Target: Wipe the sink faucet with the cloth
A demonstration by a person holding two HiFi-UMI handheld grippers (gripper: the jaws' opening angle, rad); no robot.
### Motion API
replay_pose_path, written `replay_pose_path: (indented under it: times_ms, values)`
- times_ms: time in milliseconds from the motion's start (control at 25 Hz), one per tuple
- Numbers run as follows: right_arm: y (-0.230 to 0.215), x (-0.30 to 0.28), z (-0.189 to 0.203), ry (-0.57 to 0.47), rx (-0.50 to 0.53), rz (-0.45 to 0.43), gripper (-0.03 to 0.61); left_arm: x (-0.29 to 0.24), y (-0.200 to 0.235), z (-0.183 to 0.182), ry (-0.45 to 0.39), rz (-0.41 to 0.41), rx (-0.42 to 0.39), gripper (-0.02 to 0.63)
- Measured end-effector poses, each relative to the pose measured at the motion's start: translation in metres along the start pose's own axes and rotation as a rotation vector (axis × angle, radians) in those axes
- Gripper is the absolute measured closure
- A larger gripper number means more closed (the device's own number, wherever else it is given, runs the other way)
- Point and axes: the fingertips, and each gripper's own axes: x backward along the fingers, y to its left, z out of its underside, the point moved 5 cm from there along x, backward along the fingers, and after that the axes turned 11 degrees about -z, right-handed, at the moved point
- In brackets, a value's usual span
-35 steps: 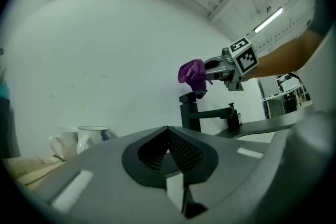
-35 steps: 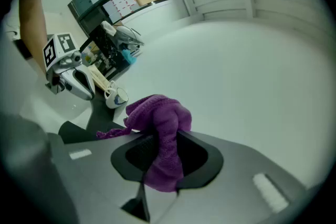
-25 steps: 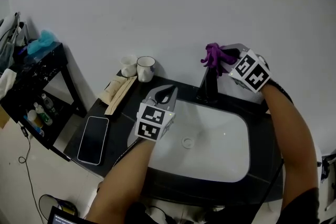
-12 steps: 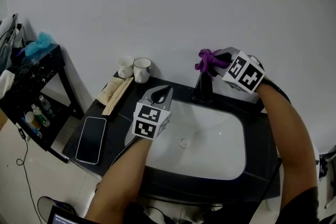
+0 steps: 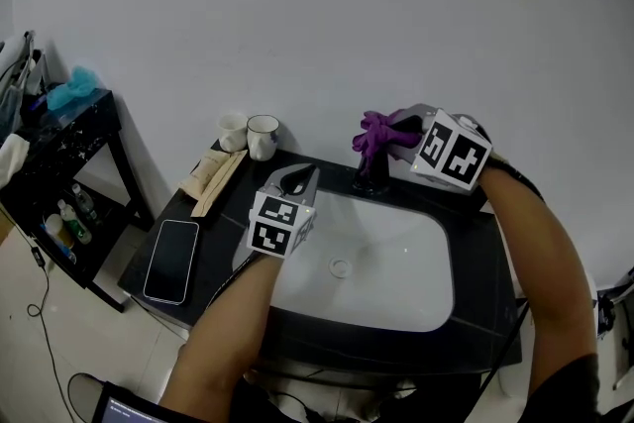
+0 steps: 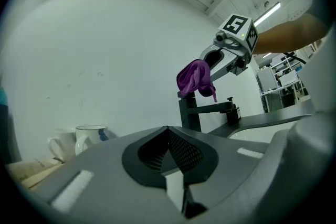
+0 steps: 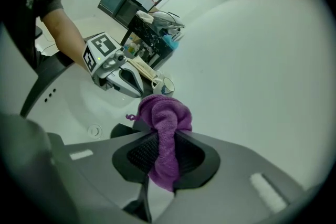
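**Right hand-held gripper**: jaws clamped on a purple cloth. The right gripper view shows the cloth pinched between the two pads, with a bunched end bulging out in front and a tail hanging below. It is held at the back of the sink, over the faucet.

**Cloth, position:** the left gripper view shows the bunch sitting on top of the faucet's upright column, apparently touching it. The right hand-held gripper reaches in from the right.

**Faucet**: black, standing on the rear edge of the tabletop behind the basin. Its spout arm runs level to the right in the left gripper view.

**Left hand-held gripper**: jaws closed together with nothing between them, as the left gripper view shows. It hangs over the left rim of the basin, well apart from the faucet.

**Sink basin**: white and rounded, set into a black tabletop, with a drain near its middle.

**Left end of the tabletop:**
- a dark phone lying flat
- a beige packet by the wall
- two pale mugs, side by side at the back

**Black side shelf**: stands left of the tabletop and carries bottles and a teal item.
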Motion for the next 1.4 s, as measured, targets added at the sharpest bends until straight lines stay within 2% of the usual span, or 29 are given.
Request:
replay_pose_path:
  times_ms: [320, 680, 1120, 1400]
  values:
    - [0.045, 0.020, -0.006, 0.004, 0.069, -0.096, 0.497, 0.001, -0.004, 0.004, 0.010, 0.005, -0.053, 0.597]
    - [0.056, 0.017, 0.014, 0.039, 0.055, -0.078, 0.495, 0.010, -0.003, 0.004, 0.021, -0.009, -0.032, 0.597]
    - [0.034, -0.024, 0.034, 0.031, -0.054, 0.051, 0.494, 0.002, 0.000, 0.004, 0.009, -0.015, -0.048, 0.597]
    - [0.014, -0.042, 0.044, 0.050, -0.047, 0.154, 0.494, -0.002, -0.003, 0.002, 0.003, 0.004, -0.029, 0.597]
